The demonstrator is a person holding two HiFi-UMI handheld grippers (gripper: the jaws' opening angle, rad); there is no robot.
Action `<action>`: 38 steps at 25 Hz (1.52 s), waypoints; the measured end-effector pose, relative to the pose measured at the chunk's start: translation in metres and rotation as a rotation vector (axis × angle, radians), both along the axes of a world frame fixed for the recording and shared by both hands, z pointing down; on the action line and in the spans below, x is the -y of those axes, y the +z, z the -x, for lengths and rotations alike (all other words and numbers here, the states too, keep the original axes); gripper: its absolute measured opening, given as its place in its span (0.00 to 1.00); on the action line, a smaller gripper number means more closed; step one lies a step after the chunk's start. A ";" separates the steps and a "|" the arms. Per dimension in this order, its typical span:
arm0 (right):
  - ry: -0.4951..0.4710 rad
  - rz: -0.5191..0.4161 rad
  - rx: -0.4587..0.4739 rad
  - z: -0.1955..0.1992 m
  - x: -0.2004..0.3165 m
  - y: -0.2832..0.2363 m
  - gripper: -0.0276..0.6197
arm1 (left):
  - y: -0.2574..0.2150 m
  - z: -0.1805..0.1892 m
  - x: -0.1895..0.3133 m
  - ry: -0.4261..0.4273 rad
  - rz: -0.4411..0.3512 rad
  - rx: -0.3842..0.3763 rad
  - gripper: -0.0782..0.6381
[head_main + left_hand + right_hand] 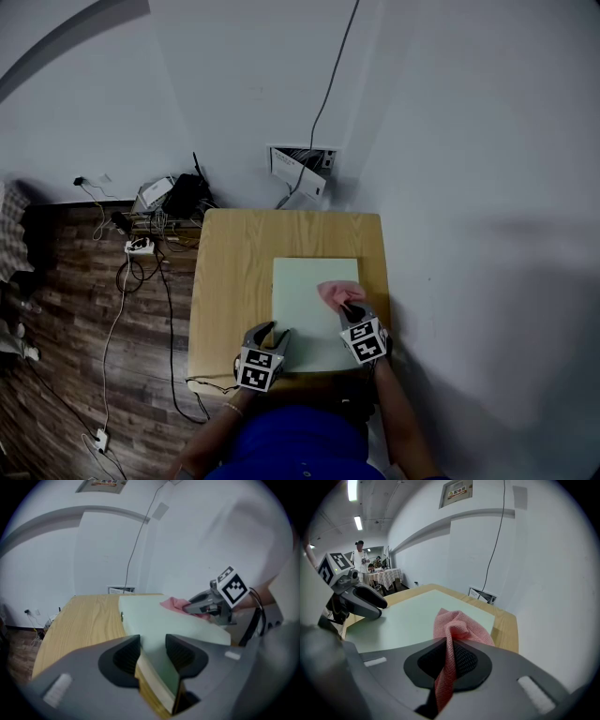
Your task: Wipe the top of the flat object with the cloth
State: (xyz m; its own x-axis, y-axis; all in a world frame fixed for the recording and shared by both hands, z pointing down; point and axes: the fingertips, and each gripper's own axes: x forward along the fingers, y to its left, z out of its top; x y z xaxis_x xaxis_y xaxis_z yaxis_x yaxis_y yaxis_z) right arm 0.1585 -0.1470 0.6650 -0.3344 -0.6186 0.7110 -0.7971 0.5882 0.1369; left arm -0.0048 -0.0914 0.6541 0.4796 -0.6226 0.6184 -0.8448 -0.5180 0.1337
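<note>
While our right hand-held gripper (449, 658) clamps the cloth (459, 625), flat object (305, 300) lies ahead-left. Our left hand-held gripper (152, 653) clamps its near corner.

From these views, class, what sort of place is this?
Probably an office or lab corner: a small wooden table by bare white walls, a power strip with loose cables on the floor.

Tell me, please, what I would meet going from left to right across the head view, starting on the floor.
White power strip on the floor → bare left part of the wooden table → left gripper → right gripper. The flat board and pink cloth overlap the grippers, so I omit them.
</note>
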 end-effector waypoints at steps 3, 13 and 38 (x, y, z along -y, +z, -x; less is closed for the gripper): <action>-0.002 -0.010 -0.003 0.000 0.000 0.000 0.07 | -0.005 -0.001 -0.013 0.051 0.002 0.012 0.37; 0.003 -0.037 0.023 -0.003 -0.001 -0.001 0.07 | 0.000 0.002 -0.061 0.055 0.060 -0.010 0.48; 0.031 -0.127 0.069 0.023 -0.019 -0.033 0.07 | 0.014 -0.007 -0.083 0.257 0.109 0.110 0.51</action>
State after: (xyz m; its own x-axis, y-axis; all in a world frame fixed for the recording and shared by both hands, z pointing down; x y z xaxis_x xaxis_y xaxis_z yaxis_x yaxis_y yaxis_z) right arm 0.1351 -0.1281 0.6323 -0.3593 -0.7128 0.6023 -0.8247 0.5446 0.1526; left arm 0.0025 -0.0082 0.6684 0.5395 -0.4171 0.7314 -0.7006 -0.7041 0.1153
